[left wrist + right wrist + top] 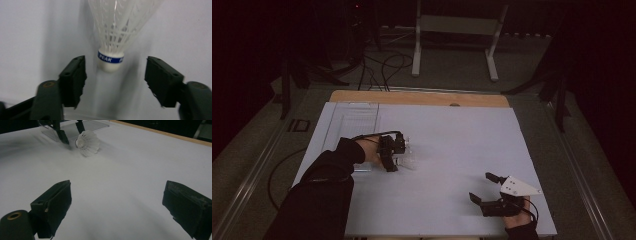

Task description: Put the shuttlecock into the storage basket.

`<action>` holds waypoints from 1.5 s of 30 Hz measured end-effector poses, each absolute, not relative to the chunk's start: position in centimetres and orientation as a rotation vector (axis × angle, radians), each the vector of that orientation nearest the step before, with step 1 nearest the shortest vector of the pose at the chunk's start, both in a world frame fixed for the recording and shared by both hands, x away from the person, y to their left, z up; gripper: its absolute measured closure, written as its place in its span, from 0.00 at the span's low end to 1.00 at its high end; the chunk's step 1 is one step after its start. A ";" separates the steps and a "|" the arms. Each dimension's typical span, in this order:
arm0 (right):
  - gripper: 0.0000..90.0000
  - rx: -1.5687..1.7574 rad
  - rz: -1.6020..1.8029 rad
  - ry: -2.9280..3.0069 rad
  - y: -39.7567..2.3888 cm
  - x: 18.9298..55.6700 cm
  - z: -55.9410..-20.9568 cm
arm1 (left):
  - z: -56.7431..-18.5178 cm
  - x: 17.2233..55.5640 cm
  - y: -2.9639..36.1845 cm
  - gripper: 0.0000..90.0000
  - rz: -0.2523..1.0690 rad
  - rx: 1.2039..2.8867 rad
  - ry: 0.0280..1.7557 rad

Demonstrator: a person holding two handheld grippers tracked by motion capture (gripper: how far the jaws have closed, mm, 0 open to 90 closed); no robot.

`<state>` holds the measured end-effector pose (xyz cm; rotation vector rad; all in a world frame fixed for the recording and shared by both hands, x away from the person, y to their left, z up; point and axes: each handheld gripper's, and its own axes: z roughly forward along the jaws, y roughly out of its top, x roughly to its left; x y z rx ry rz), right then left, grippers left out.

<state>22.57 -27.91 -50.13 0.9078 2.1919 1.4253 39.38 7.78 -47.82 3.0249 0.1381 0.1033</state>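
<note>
A white shuttlecock (113, 35) lies on its side on the white table (452, 145), left of the middle. The left gripper (115, 80) is right by it, with its jaws wide apart on each side of the round cork end. Nothing is held yet. The right gripper (489, 187) waits at the near right, also wide open and empty. The shuttlecock looks very light, and its thin skirt may bend or break. The hard cork with the blue band looks best to pinch.

A white shuttlecock (113, 32) hangs from the top centre of the frame, its cork with a blue band pointing down. The left gripper (115, 80) has jaws spread wide either side, touching nothing, over a white table (30, 37).
</note>
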 end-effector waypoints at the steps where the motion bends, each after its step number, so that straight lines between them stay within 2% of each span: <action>1: 0.10 0.906 1.427 2.192 -27.9 22.6 -50.1 | -47.9 39.5 7.7 0.43 0.101 3.027 0.127; 4: 0.09 0.907 1.428 2.192 -28.0 22.6 -50.1 | -48.1 39.6 7.7 0.48 0.101 3.032 0.133; 5: 0.10 0.907 1.431 2.191 -28.0 22.6 -50.1 | -48.3 39.7 7.6 0.53 0.101 3.034 0.124; 8: 0.09 0.907 1.429 2.192 -28.0 22.6 -50.1 | -48.4 39.8 7.4 0.59 0.082 3.033 0.111; 17: 0.10 0.908 1.429 2.195 -28.0 22.6 -50.1 | -49.0 39.9 7.4 0.71 0.087 3.051 0.117; 25: 0.10 0.909 1.423 2.199 -28.0 22.6 -50.1 | -48.8 39.9 7.4 0.73 0.066 3.034 0.113; 45: 0.10 0.911 1.424 2.200 -27.9 22.6 -50.1 | -45.6 39.0 7.5 0.74 -0.005 3.009 0.176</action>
